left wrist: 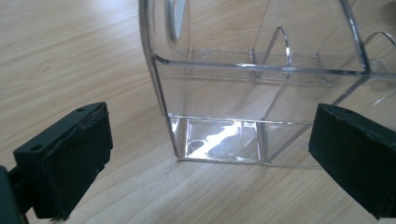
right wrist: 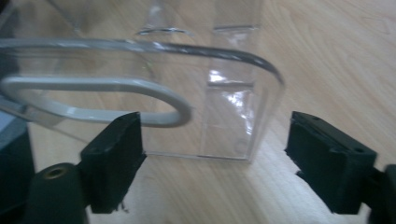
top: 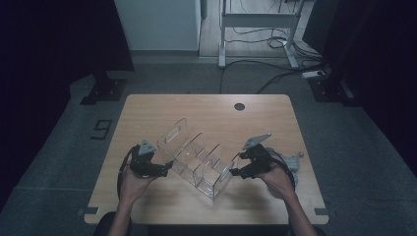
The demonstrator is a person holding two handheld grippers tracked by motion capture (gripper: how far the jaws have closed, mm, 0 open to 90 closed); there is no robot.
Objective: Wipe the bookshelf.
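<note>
A clear acrylic organizer (top: 196, 155) with several compartments lies diagonally across the middle of the wooden table (top: 147, 110). My left gripper (top: 168, 167) is at its near-left end, open. In the left gripper view the organizer's end wall (left wrist: 215, 140) stands between the wide-apart pads (left wrist: 77, 154), and neither pad touches it. My right gripper (top: 235, 172) is at the organizer's right end. In the right gripper view its black pads (right wrist: 116, 149) straddle the end wall (right wrist: 224, 116), which has an oval handle cutout, and a gap shows on the right side. The gripper (right wrist: 219, 149) is open.
A small grey object (top: 295, 160) lies on the table just beyond the right hand. A round cable hole (top: 239, 106) sits near the far edge. Behind the table are a desk frame (top: 258, 22) and cables on the floor.
</note>
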